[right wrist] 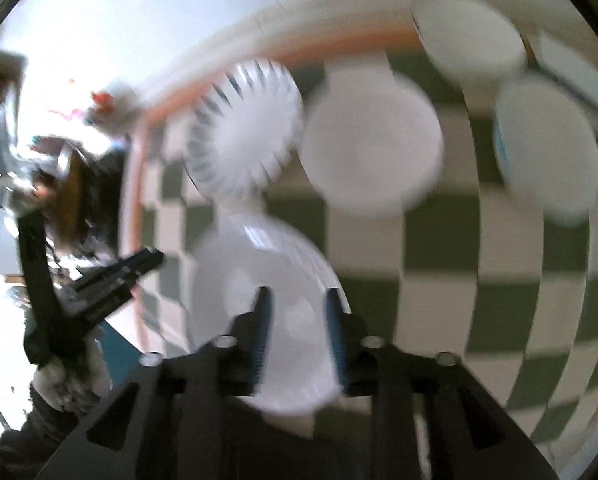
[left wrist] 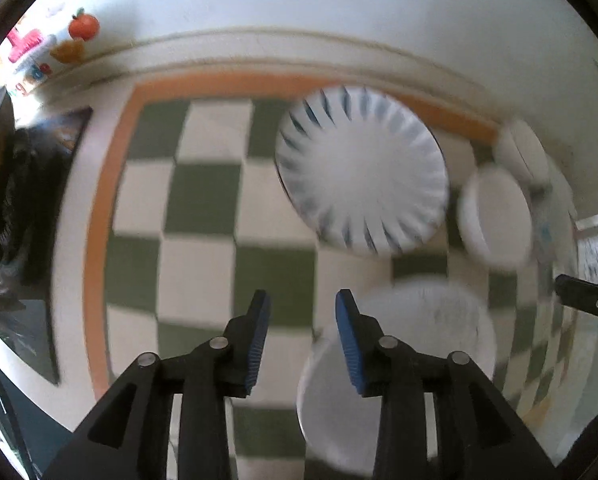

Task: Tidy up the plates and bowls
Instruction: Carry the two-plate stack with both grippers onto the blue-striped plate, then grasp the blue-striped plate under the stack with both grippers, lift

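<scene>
left hand-held gripper: spread apart, nothing pinched. It hangs over the green-and-white checked cloth with an orange border, and the right blue-padded finger is seen over the rim of the plain white round plate. No contact can be made out, tbh.

right hand-held gripper: also spread, nothing held. The shiny white shallow bowl is framed between the fingers, but whether a pad is touching it can't be told; everything is smeared by motion blur.

where the dishes are: all laid out on the checked cloth on the counter. The white round plate with dark blue ray stripes sits toward the far edge. A plain white bowl is just beside it, and another white dish is near the far corner. In the right wrist view a white dish with a light blue rim band is off to the right.

what could go wrong: the blur suggests things are being moved fast. A rim could get clipped and a dish shoved into its neighbour, since the striped plate and white bowl are nearly touching.

also risky: glossy thin rims could be lost from a shallow pinch, and the cloth could be dragged along. The two tools are close together too, so a bump is possible.
</scene>
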### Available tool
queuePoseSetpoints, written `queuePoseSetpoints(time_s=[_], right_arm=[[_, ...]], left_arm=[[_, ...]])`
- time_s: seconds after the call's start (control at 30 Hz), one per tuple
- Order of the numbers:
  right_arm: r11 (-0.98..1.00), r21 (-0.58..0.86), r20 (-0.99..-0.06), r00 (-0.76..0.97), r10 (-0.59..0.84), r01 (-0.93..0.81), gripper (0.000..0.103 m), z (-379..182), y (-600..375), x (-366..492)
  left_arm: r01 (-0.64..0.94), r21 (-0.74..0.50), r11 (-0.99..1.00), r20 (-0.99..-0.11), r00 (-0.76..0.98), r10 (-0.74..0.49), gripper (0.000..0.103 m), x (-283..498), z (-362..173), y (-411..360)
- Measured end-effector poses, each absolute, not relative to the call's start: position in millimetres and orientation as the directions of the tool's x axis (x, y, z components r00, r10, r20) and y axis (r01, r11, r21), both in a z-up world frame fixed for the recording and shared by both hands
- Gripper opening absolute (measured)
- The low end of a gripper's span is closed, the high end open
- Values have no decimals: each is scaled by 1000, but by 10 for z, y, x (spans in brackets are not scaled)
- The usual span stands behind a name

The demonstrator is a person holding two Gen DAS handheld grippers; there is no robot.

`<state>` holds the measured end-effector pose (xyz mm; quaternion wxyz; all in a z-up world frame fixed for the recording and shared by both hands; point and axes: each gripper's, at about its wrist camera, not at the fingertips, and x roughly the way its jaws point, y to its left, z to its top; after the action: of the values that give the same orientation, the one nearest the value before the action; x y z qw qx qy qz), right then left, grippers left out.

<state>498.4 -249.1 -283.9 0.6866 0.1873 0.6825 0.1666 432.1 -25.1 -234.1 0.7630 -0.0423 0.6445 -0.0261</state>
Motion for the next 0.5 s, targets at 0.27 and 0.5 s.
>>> queuePoseSetpoints(time_s=[0.27, 0.5], right_arm=[[893, 451, -892, -16, 451, 4, 43, -3324, -2223, 6238], [907, 421, -896, -145, 420, 25, 43, -3986, -2071, 6732]], left_arm=[[-116, -64, 991, -997, 59, -58, 32, 5124, -2934, 5], [-144, -99, 985, -995, 1, -100, 32, 5339, -3238, 52]])
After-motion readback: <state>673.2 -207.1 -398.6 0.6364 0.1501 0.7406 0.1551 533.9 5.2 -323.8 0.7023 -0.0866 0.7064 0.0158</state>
